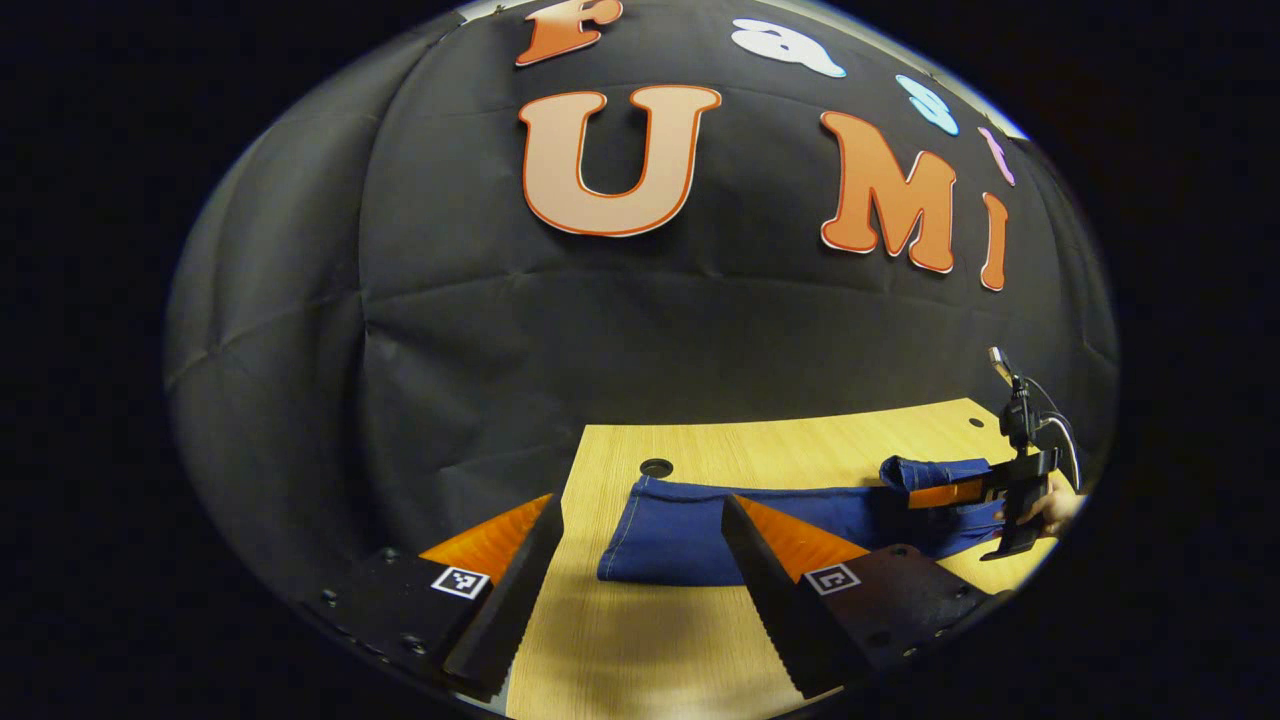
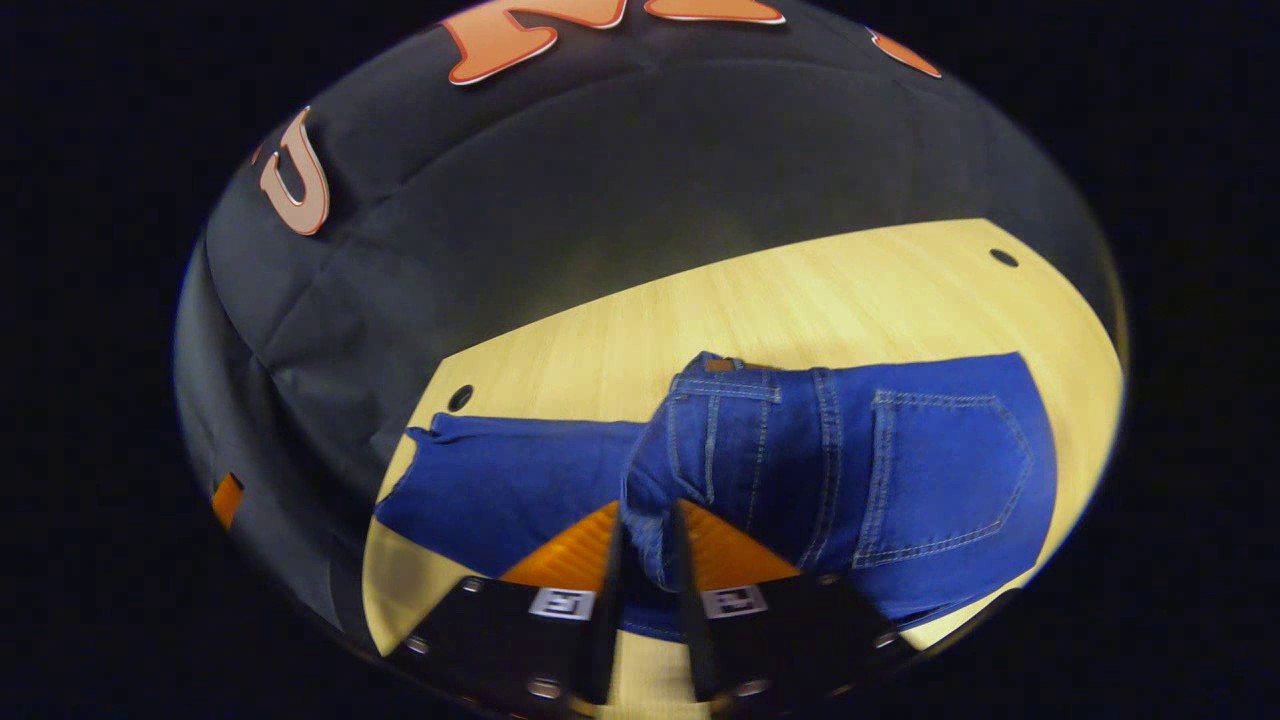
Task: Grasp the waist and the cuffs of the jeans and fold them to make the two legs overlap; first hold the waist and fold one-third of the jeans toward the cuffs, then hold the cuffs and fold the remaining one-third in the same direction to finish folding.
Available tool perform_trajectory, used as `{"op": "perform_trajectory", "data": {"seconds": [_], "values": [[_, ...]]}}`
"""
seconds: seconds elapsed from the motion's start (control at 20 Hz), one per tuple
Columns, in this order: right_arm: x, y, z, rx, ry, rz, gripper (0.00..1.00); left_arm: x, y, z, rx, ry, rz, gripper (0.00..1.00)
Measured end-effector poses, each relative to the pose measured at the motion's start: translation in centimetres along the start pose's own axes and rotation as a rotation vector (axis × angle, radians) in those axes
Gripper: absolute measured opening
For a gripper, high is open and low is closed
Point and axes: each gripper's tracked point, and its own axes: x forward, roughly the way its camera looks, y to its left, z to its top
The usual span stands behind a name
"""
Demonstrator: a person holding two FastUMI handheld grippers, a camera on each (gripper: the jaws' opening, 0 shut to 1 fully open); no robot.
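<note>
So the jeans [image 2: 760, 470] are lying flat along the wooden table [image 2: 800, 300], stretched between its two end edges, with the waist part folded over onto the legs, back pocket facing up. The right gripper [image 2: 645, 560] has its fingers clenched tight on the waistband edge, held low over the near edge of the table. The left gripper [image 1: 640, 580] hovers level near the cuff end [image 1: 640, 530], fingers spread wide, gripping nothing.
</note>
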Motion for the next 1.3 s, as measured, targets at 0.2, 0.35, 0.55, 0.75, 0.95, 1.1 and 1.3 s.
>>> {"op": "perform_trajectory", "data": {"seconds": [0.2,0.35,0.55,0.75,0.95,1.1,1.3], "values": [[-1.7,-0.8,2.0,-0.055,-0.038,-0.014,0.97,1.1,0.8,-0.7,-0.028,0.015,0.026,0.98],[-4.3,-1.7,4.5,-0.101,-0.081,-0.015,0.97,3.3,1.6,-2.9,-0.124,0.075,-0.004,0.98],[-7.9,-3.5,7.2,-0.142,-0.126,-0.03,0.97,7.9,1.9,-8.8,-0.4,0.241,-0.072,0.97],[-10.3,-5.3,8.4,-0.153,-0.143,-0.037,0.97,10.3,3.7,-13.3,-0.733,0.356,-0.023,0.97],[-10.9,-8.1,7.7,-0.144,-0.122,-0.064,0.97,11.5,6.0,-15.9,-0.903,0.416,0.024,0.97],[-10.9,-9.3,7.2,-0.134,-0.1,-0.074,0.98,12.0,6.1,-16.1,-0.942,0.414,0.004,0.97],[-11.1,-10.2,6.9,-0.101,-0.089,-0.077,0.98,14.4,3.9,-14.7,-0.938,0.382,-0.038,0.97]]}}
